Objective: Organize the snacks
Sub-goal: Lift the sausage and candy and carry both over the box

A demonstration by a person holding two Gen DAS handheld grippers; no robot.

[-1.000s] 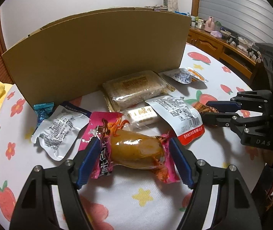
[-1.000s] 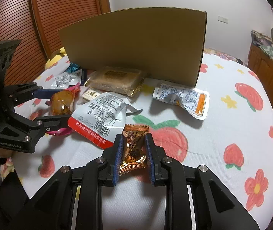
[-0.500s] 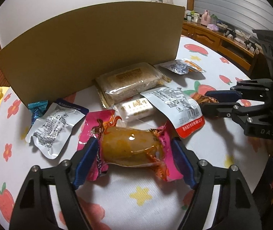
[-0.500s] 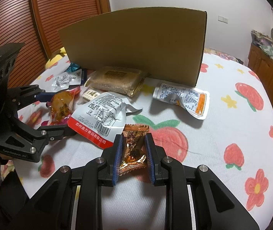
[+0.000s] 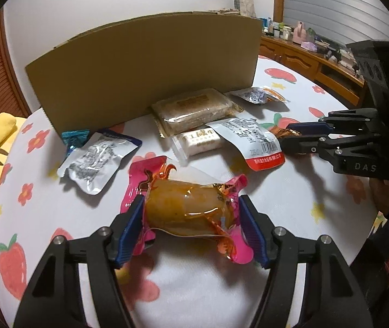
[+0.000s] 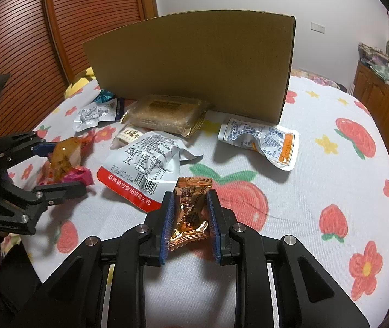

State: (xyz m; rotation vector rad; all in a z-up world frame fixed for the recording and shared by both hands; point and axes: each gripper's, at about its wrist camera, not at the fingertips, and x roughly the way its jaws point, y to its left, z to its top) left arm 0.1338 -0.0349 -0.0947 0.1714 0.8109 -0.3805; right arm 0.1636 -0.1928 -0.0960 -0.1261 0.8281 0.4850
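Bedroom setting: white cloth printed with strawberries and flowers, slatted wooden door at left, wooden cabinets at right, tall cardboard box standing at the back of the surface.

Loose items, left to right in the right wrist view:
- teal candy — beside the box's left corner.
- silver pouch with blue edge — flat, just in front of the candy.
- pink-wrapped orange snack — clamped between the pads of the left gripper and, by the shadow beneath it, apparently raised off the cloth.
- small white bar — partly under the next pouch.
- white pouch with red strip — flat, centre.
- large brown biscuit pack — against the foot of the box.
- copper foil packet — pinched at its sides by the right gripper, jaws nearly together; whether it is lifted cannot be told.
- white pouch with orange panel — near the box's right corner.

Progress, as judged: early. Two items in hand, six lying loose; nothing visibly stowed, and the box interior is hidden.

Clearance: open cloth to the right and in front. The box wall is high, so each carried item likely needs a good lift to clear its top edge. The two grippers are fairly near each other, with the red-strip pouch between them.
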